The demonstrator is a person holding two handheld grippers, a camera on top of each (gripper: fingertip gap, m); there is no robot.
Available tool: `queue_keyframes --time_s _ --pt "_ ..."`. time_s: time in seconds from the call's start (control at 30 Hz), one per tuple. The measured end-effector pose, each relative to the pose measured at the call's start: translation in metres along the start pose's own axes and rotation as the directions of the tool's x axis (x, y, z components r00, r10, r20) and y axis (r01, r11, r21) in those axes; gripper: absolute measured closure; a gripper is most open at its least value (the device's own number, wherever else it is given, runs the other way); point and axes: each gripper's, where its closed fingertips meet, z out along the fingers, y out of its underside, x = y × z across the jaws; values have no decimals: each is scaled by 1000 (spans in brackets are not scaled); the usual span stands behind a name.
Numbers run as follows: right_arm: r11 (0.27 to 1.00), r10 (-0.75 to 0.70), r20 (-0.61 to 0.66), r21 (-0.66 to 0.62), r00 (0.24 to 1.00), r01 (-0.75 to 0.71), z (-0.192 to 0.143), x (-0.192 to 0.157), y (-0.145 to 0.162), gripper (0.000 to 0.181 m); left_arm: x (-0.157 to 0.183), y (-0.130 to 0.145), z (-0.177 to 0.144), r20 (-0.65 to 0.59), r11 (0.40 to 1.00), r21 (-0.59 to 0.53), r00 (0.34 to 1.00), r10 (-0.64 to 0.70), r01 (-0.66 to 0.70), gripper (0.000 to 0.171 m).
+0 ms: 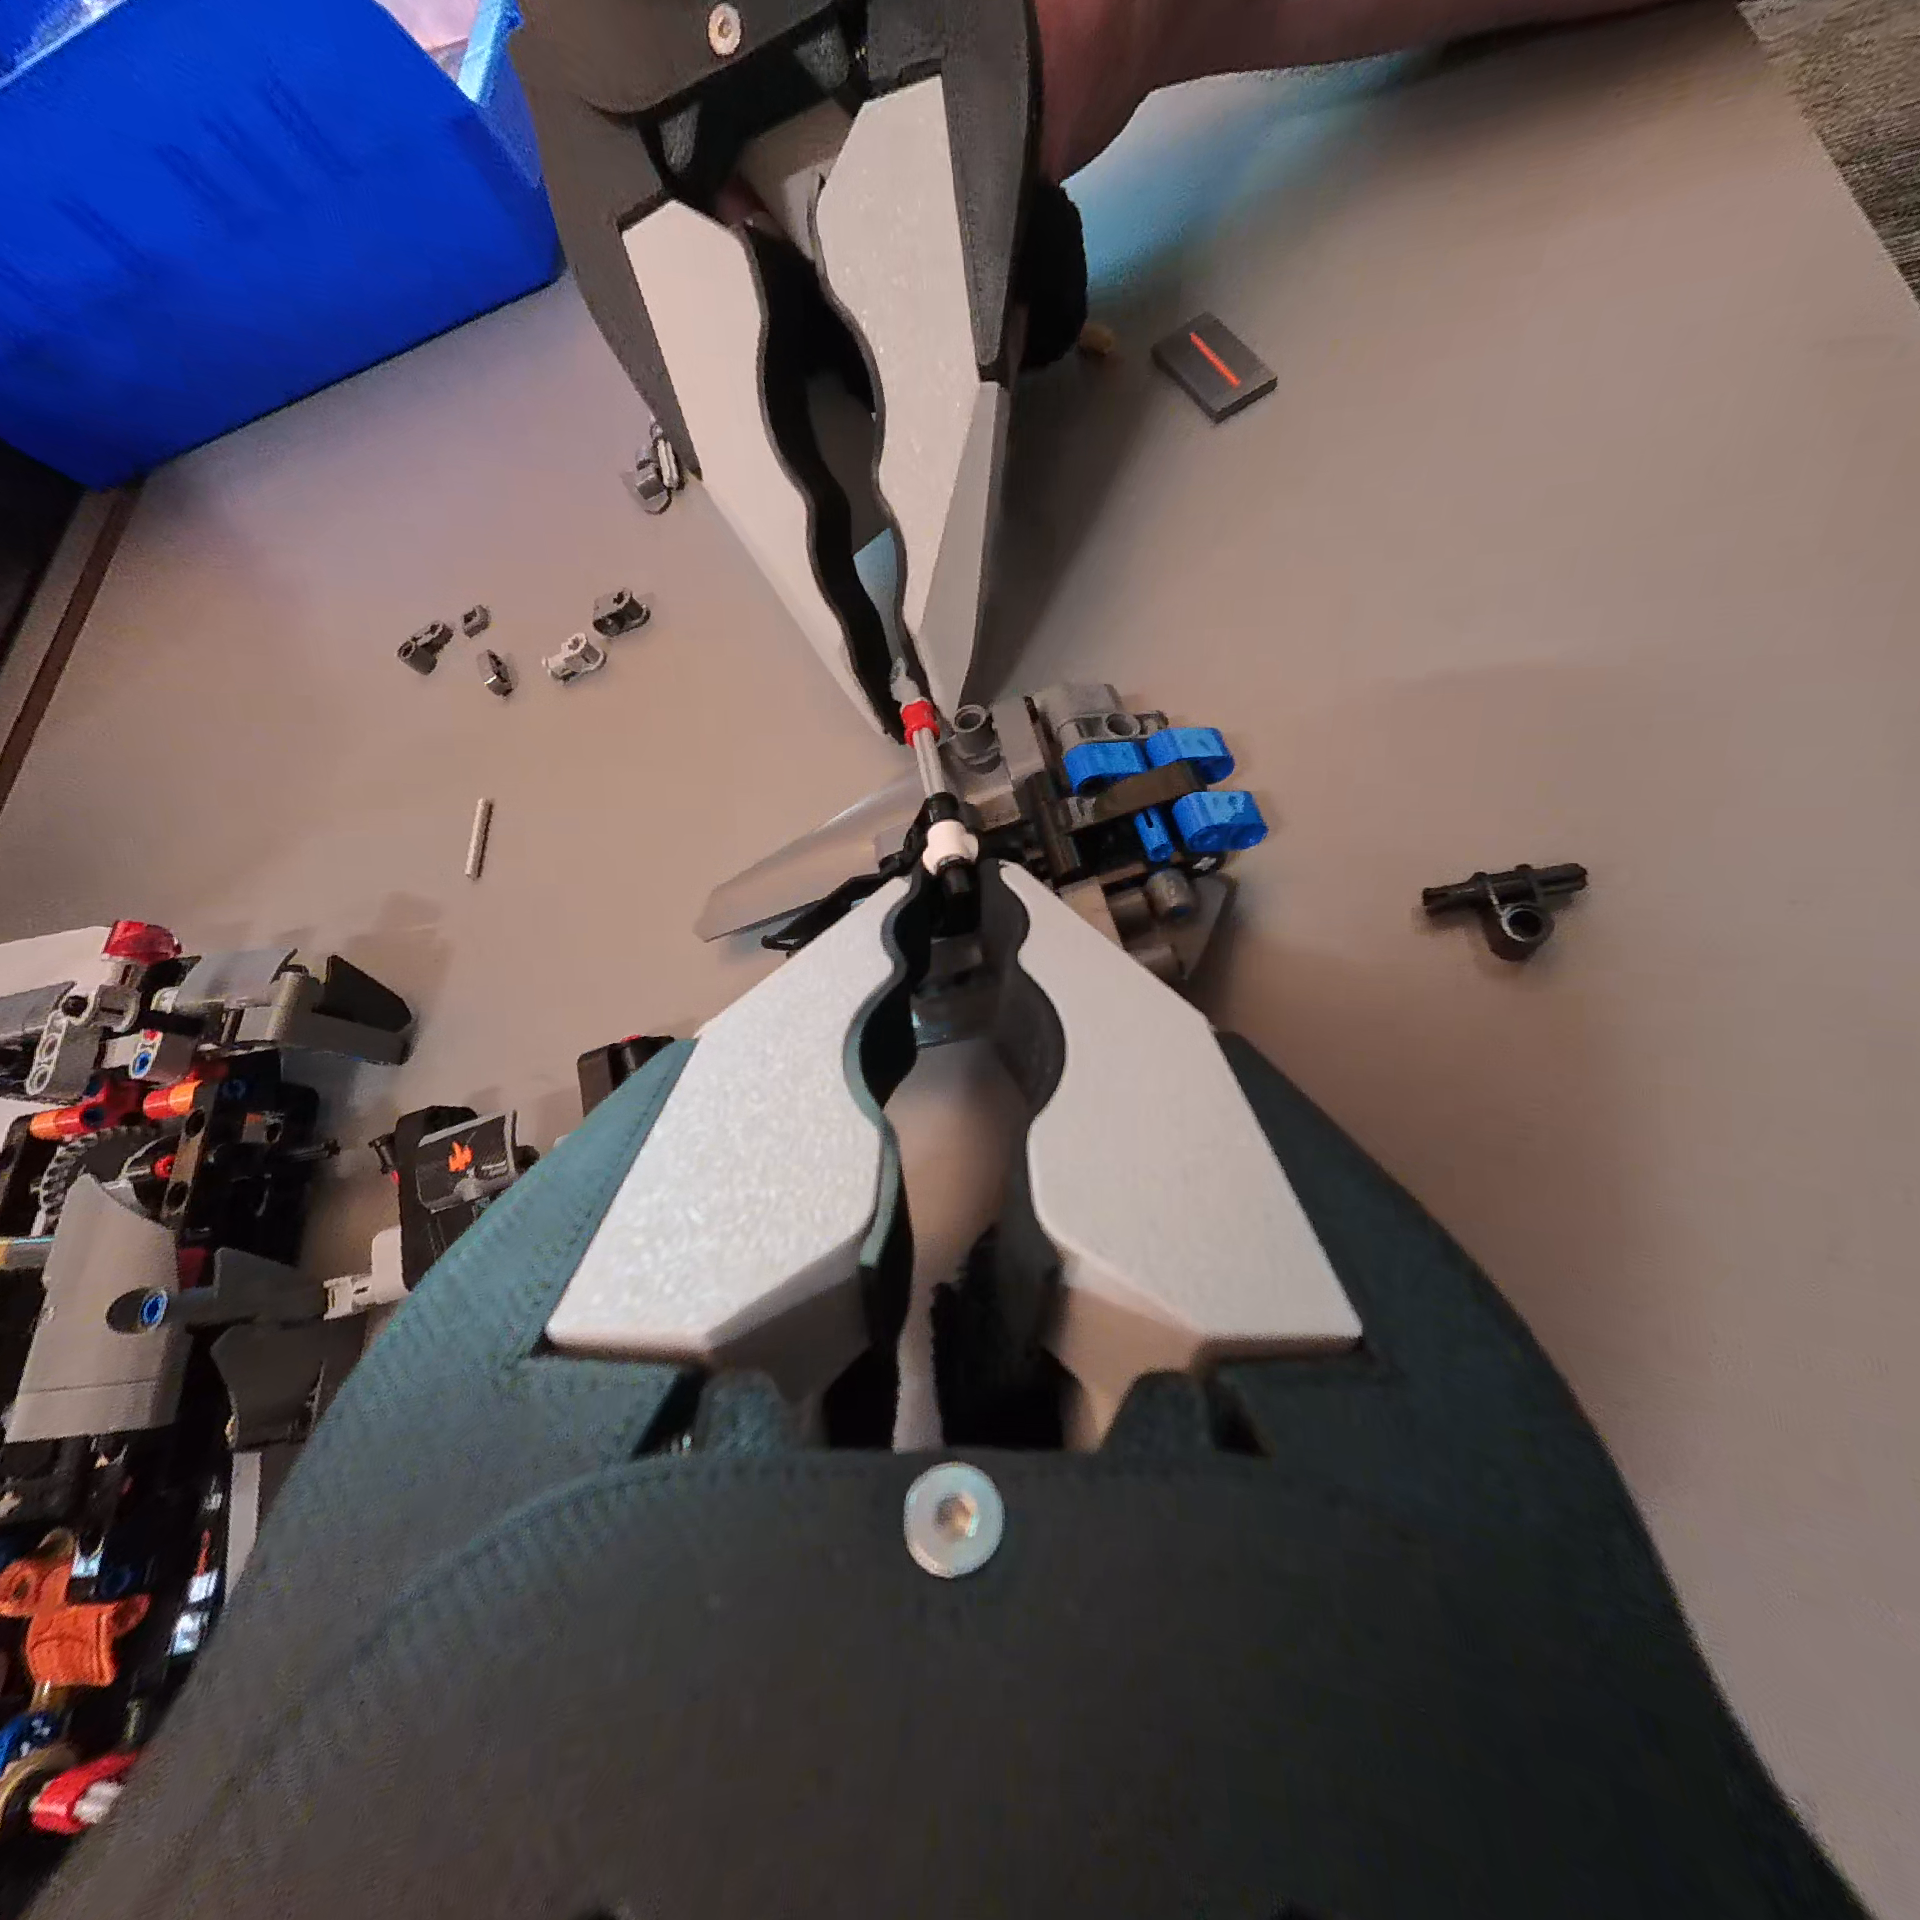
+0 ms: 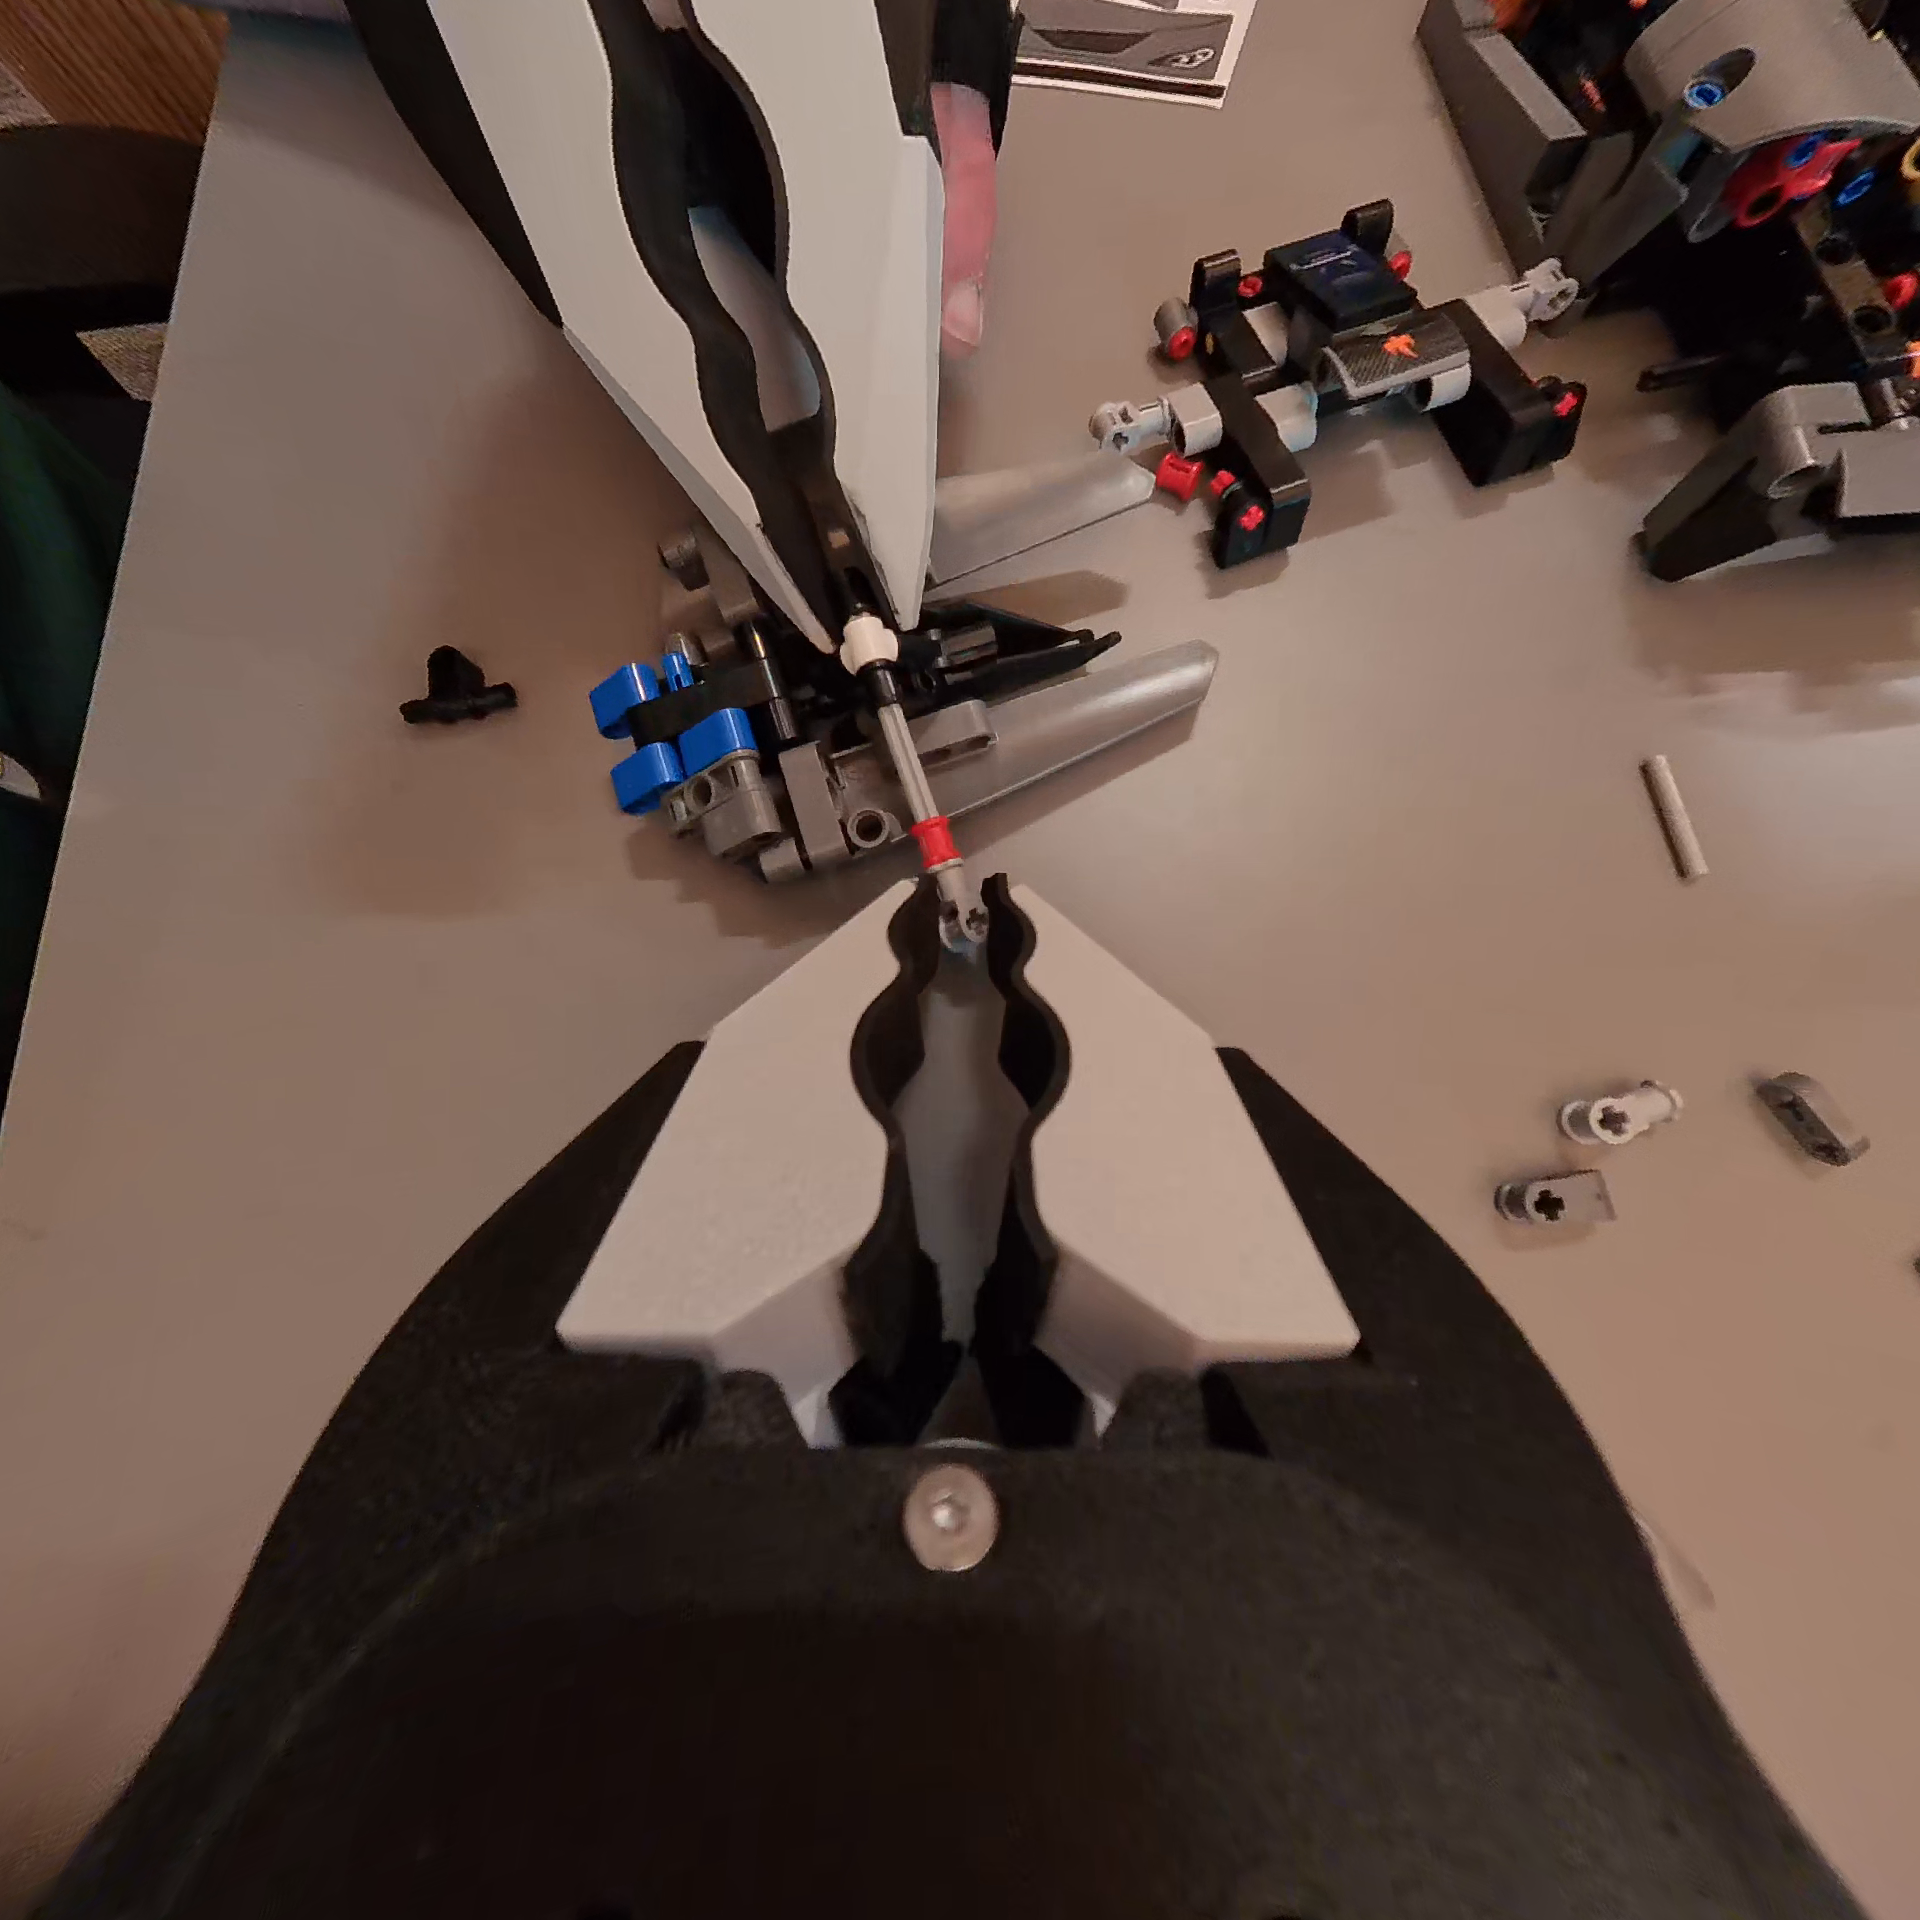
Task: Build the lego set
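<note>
Grey tabletop (image 2: 312, 1039) is carrying everything, with a blue bin (image 1: 208, 239) sitting at its far corner in the left wrist view.

Near the middle a small grey, black and blue lego subassembly (image 2: 748, 769) is lying on the table. A thin axle (image 2: 904, 769) with a red bush (image 2: 932, 840) near one end and a white bush (image 2: 869, 646) near the other is spanning across above it, and both tongs are meeting there from opposite sides.

Left gripper (image 1: 951, 904) is pinching closed on the axle's white-bush end, its tips right over the subassembly. Right gripper (image 2: 961, 920) is closing on the opposite end, just past the red bush, gripping a small grey connector (image 2: 964, 920) fitted there.

Beside the subassembly, on its blue side, a black T-shaped pin (image 2: 457, 691) is lying apart. On the other side a loose grey axle (image 2: 1673, 816) is resting well away, with small grey connectors (image 2: 1616, 1117) scattered nearby. Farther off from the subassembly, a black and grey module (image 2: 1351, 364) and the large car build (image 2: 1766, 208) are sitting, and a printed sheet (image 2: 1132, 52) is lying at the table's far edge. A dark tile with a red stripe (image 1: 1214, 366) is lying behind the right gripper in the left wrist view.
</note>
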Motion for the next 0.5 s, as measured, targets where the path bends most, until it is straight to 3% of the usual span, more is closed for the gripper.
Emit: queue_keyframes --time_s 0.5 --pt "1000 10 24 -14 1000 -9 1 -3 0 176 2 -1 -1 3 1000 5 1000 23 -23 164"
